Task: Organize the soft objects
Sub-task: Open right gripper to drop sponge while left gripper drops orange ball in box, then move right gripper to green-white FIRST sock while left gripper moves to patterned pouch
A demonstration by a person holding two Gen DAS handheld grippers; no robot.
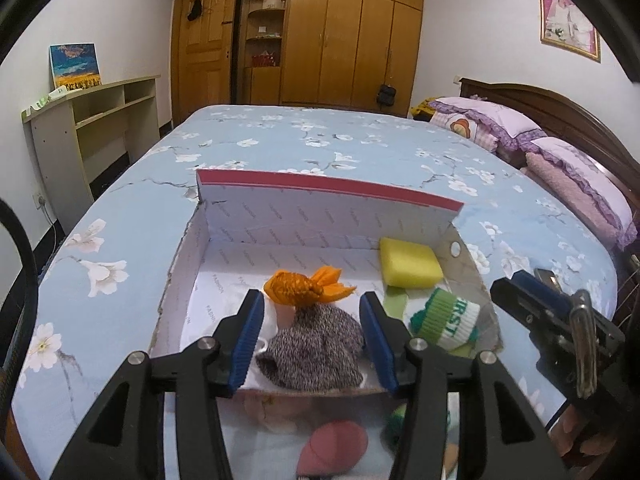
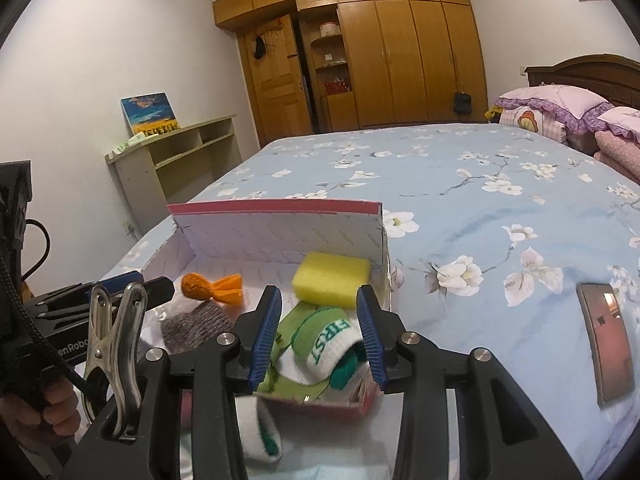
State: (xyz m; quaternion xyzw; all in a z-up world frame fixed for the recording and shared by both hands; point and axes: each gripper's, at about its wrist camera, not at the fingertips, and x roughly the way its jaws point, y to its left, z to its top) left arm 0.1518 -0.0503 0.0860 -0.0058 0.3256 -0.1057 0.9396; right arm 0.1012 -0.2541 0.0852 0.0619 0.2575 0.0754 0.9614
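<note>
A white-lined cardboard box (image 1: 320,188) with a red rim lies open on the bed. Inside it are a yellow sponge (image 1: 410,262), an orange knotted cloth (image 1: 300,286), a grey knitted piece (image 1: 316,348) and a green-and-white sock (image 1: 448,320) lettered FIRST. My left gripper (image 1: 312,308) hangs open over the grey piece, its blue pads apart from it. In the right wrist view my right gripper (image 2: 318,300) stands open above the green-and-white sock (image 2: 328,344), which lies in the box (image 2: 276,206) near the sponge (image 2: 332,276). The orange cloth (image 2: 212,286) is further left.
The blue floral bedspread (image 2: 480,208) spreads out behind and to the right of the box. A phone (image 2: 608,344) lies on it at the right. Pink pillows (image 1: 492,124) sit by the headboard. A low shelf (image 1: 100,120) stands left, a wardrobe (image 1: 340,40) behind.
</note>
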